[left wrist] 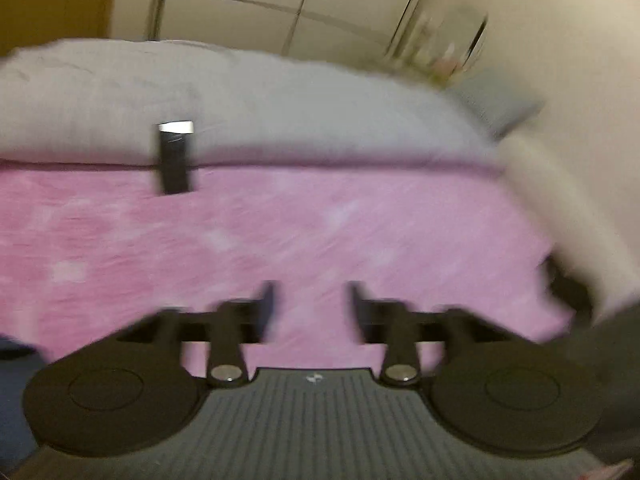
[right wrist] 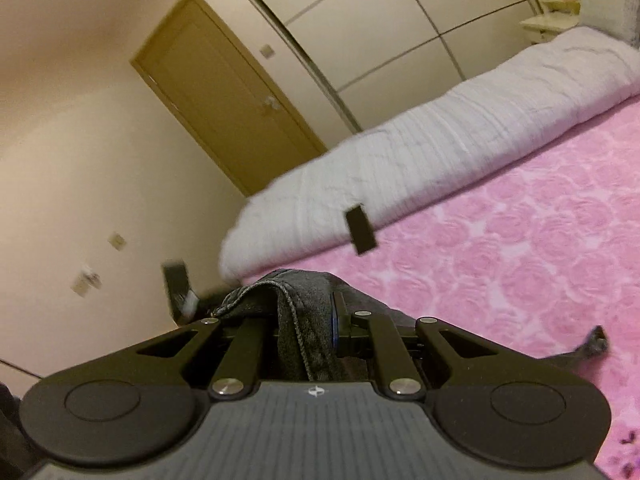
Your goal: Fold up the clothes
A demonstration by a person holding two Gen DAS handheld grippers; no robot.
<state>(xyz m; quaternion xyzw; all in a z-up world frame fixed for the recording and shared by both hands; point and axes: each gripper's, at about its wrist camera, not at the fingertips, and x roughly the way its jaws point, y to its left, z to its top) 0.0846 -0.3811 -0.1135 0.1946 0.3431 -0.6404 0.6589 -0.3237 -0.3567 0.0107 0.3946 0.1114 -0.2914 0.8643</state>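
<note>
My right gripper [right wrist: 306, 332] is shut on a dark grey denim garment [right wrist: 308, 292], whose hem drapes down between the fingers; it is held above the pink bed cover [right wrist: 520, 260]. A dark corner of the garment [right wrist: 596, 340] lies on the cover at the right. My left gripper [left wrist: 312, 300] is open and empty, low over the pink bed cover [left wrist: 280, 232]; this view is blurred by motion. The other gripper's fingers [right wrist: 180, 292] show at the left in the right wrist view.
A folded white quilt [left wrist: 240, 108] lies along the far side of the bed, also in the right wrist view [right wrist: 440, 148]. A small black object [left wrist: 174, 160] leans against it. A brown door [right wrist: 224, 96], wardrobe panels [right wrist: 380, 28] and a shelf [right wrist: 552, 4] stand behind.
</note>
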